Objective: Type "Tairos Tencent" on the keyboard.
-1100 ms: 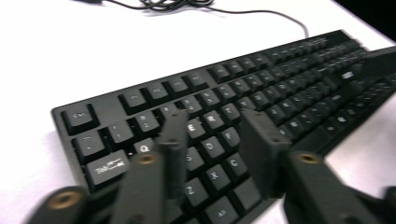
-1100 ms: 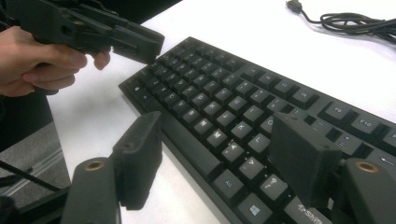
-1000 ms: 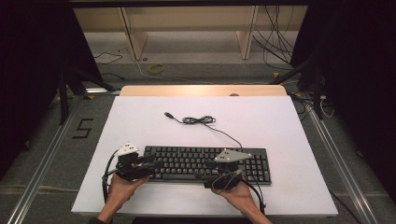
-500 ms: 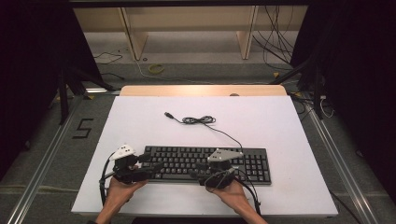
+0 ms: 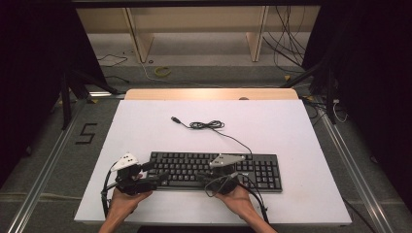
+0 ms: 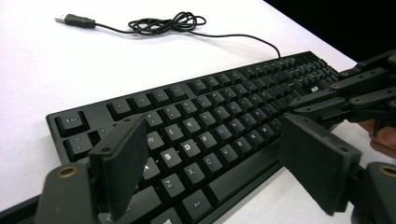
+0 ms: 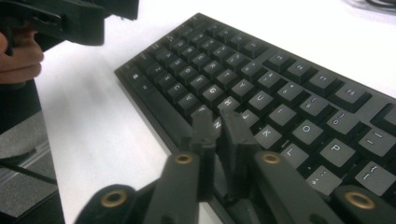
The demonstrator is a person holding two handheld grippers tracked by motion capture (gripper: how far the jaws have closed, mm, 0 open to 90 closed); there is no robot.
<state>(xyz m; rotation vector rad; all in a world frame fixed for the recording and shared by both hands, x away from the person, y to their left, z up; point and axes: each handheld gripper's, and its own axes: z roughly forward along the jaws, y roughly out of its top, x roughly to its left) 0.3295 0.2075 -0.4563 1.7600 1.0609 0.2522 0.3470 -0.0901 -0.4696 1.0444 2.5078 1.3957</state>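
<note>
Desk [image 5: 291, 131]: keyboard [image 5: 262, 167] at near edge, cable [image 5: 206, 125] coiled beyond it. Left tool [image 5: 158, 175] over keyboard's left end, jaws just opened wide, nothing between. Right tool [image 5: 200, 177] over middle keys, jaws just closed together, empty.

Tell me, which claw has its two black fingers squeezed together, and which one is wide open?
The right claw is squeezed shut, nothing between its fingers, tips over the keyboard keys. The left claw gapes wide above the keyboard's left end.
</note>
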